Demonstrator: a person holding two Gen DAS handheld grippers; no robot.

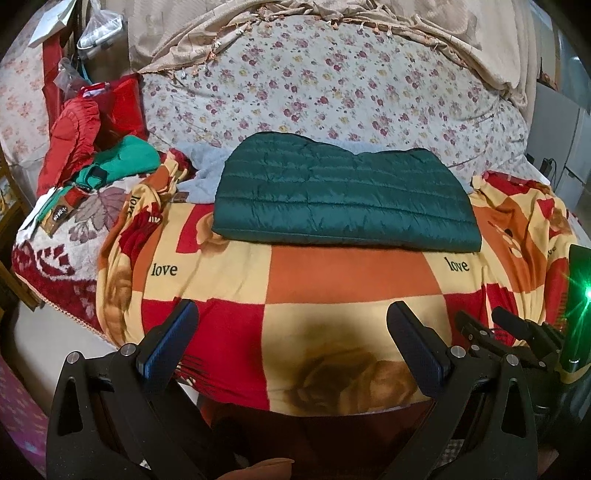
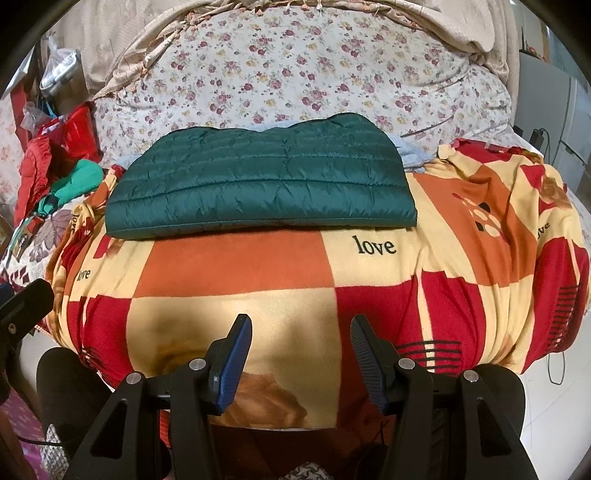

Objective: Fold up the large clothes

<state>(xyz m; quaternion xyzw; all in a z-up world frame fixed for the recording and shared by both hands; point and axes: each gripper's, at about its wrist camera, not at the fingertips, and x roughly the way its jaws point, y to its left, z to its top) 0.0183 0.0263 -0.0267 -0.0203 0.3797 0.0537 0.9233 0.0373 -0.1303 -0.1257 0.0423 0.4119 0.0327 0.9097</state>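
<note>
A dark green quilted jacket (image 1: 343,195) lies folded into a flat rectangle on the checked red, orange and cream "love" blanket (image 1: 347,280); it also shows in the right wrist view (image 2: 262,181). My left gripper (image 1: 293,314) is open and empty, held back over the blanket's near edge, well short of the jacket. My right gripper (image 2: 301,326) is open and empty, also over the near edge. The right gripper shows at the right edge of the left wrist view (image 1: 491,325). Part of the left gripper shows at the left edge of the right wrist view (image 2: 26,306).
A floral quilt (image 1: 314,85) is piled behind the jacket. Red and teal clothes (image 1: 99,147) lie heaped at the far left, on a red and white patterned blanket (image 1: 59,251). A beige fringed cloth (image 1: 258,26) drapes at the back. White floor (image 2: 554,398) shows at right.
</note>
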